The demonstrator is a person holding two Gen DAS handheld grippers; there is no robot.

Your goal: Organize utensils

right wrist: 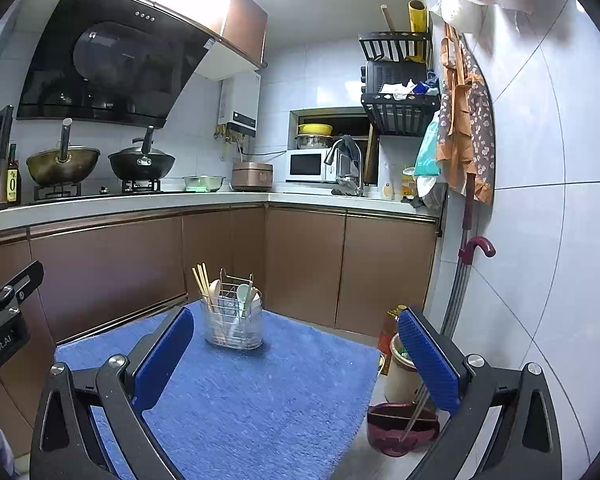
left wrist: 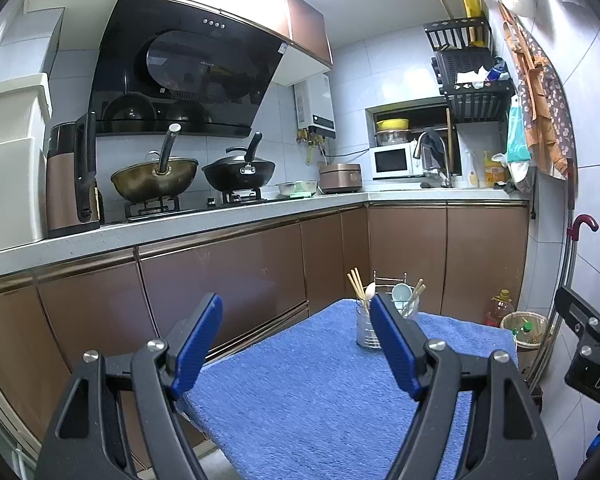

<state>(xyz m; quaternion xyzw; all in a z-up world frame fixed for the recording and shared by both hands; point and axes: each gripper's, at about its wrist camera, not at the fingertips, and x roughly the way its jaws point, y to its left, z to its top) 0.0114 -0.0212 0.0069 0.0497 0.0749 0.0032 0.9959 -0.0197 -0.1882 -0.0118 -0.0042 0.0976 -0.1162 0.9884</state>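
A clear utensil holder (right wrist: 233, 326) with a wire rack stands at the far end of a blue towel (right wrist: 252, 396) that covers a small table. Wooden chopsticks (right wrist: 202, 282) and pale spoons (right wrist: 243, 294) stick up out of it. In the left wrist view the same holder (left wrist: 367, 328) shows partly behind my right-hand finger (left wrist: 394, 346). My left gripper (left wrist: 296, 344) is open above the towel (left wrist: 312, 392), nothing between its blue pads. My right gripper (right wrist: 296, 360) is also open and empty, well short of the holder.
Brown cabinets (right wrist: 140, 256) and a white counter (right wrist: 120, 204) with two woks (right wrist: 142, 164) wrap the left and back. A bin (right wrist: 400, 372), a dark red mop bucket (right wrist: 400, 424) and an oil bottle (left wrist: 499, 310) stand on the floor right of the table, by the tiled wall.
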